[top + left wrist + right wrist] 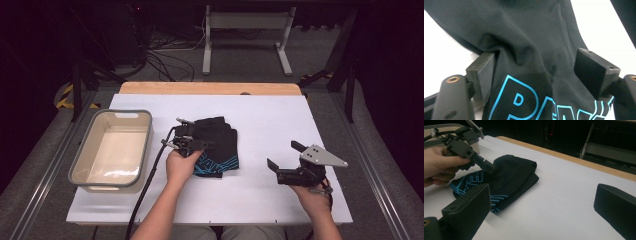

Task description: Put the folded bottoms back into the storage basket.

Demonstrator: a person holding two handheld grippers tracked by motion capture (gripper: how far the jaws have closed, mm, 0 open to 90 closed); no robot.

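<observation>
Here the left gripper (192,141) sits on a folded black garment (220,145) near the middle of the white table (280,120). In the left gripper view its two jaws stand on either side of a bunched ridge of the cloth (529,45), with the fabric gathered between them and pressing against both pads. The jaws look partly closed on that ridge, though a wide span of cloth still lies between them, so I read the grip as taken but not tight. The right gripper (295,167) hangs above bare table, well apart from the garment, with its jaws spread wide and nothing between them; the right gripper view (541,212) shows only white surface in the gap.

The garment is soft, light and limp, printed with blue lettering (524,105) on the near part. It will sag and unfold as soon as it leaves the table, and a pinch on one layer may lift only that layer. The safer hold is probably a thick fold near the edge, where several layers stack, with the other gripper supporting the far side. A grey basin (112,150) stands empty to the left, just beside the garment, and may be where the cloth belongs.
</observation>
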